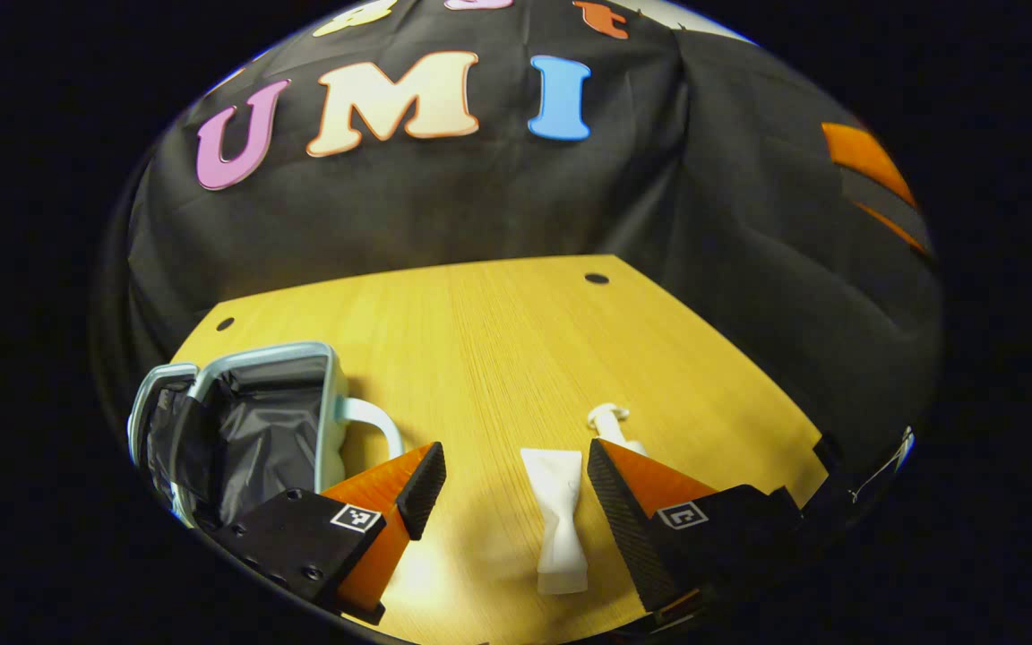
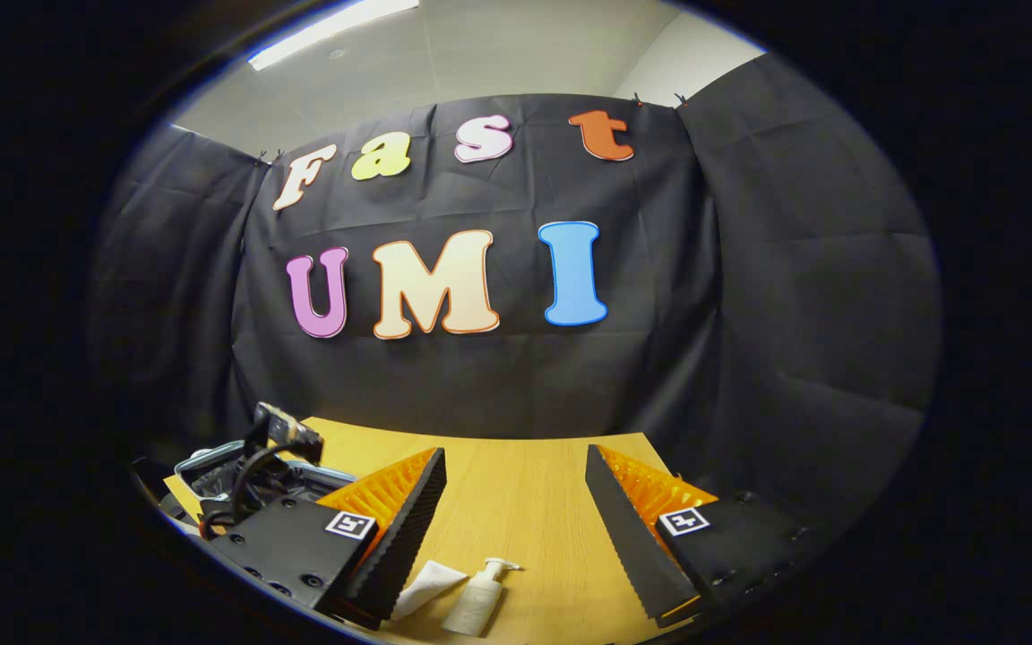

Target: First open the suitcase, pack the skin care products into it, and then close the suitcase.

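Suitcase [image 1: 247,421] already open at left of the worktop [image 1: 498,340]. Tube [image 1: 556,520] and pump bottle [image 1: 610,425] lie unpacked just right of centre. Left tongs [image 1: 511,488] spread above the tube; right tongs [image 2: 516,502] spread, empty. Packing and closing remain.

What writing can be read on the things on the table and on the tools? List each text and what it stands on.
None can be quoted.
White tube: no print legible.
Pump bottle: any label is too small and blurred to read.
Suitcase: no text visible.
Square marker on the left tool: a coded pattern, not words.
Square marker on the right tool: likewise.
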